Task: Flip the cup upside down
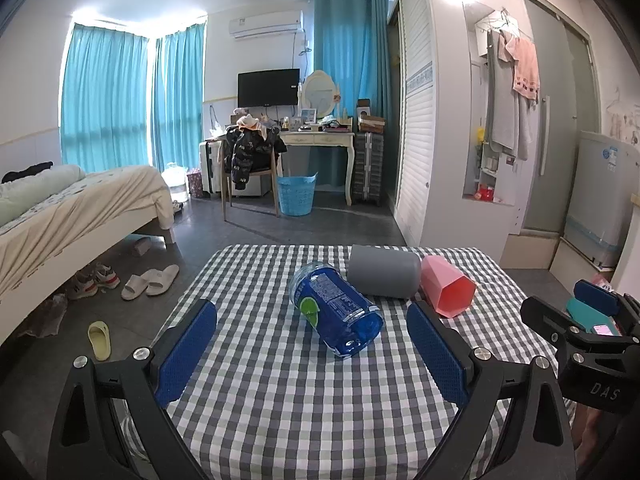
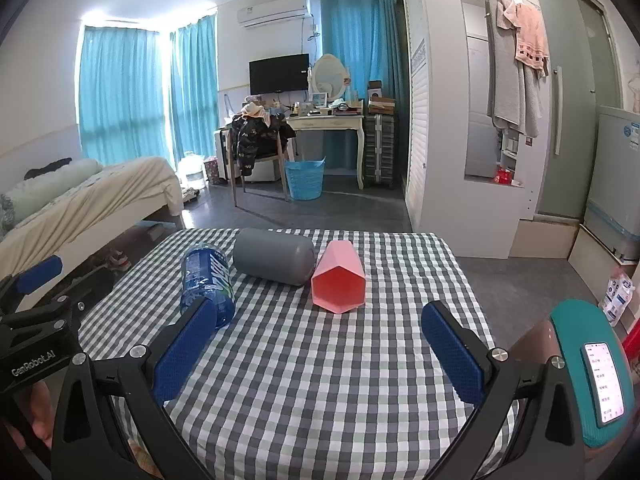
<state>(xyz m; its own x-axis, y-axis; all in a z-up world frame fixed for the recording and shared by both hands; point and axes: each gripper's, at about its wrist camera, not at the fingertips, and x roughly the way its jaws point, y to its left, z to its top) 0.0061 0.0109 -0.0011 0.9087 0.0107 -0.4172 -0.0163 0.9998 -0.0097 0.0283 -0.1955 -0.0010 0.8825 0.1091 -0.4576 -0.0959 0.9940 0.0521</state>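
Three cups lie on their sides on the checked tablecloth point(image 1: 280, 400). A pink faceted cup point(image 2: 338, 280) has its mouth toward me; it also shows in the left wrist view point(image 1: 446, 290). A grey cup point(image 2: 274, 256) lies to its left, also in the left wrist view point(image 1: 382, 272). A clear cup with a blue label point(image 1: 336, 312) lies nearest the left gripper, also in the right wrist view point(image 2: 208, 284). My left gripper point(image 1: 312, 354) is open and empty, just short of the blue cup. My right gripper point(image 2: 320, 354) is open and empty, short of the pink cup.
The table point(image 2: 460, 280) ends in drops on all sides. A bed point(image 1: 80, 208) stands at the left with slippers point(image 1: 150, 282) on the floor. A blue basket point(image 1: 296, 196), a chair and a dresser are far behind. A phone on a teal mount point(image 2: 604, 384) is at the right.
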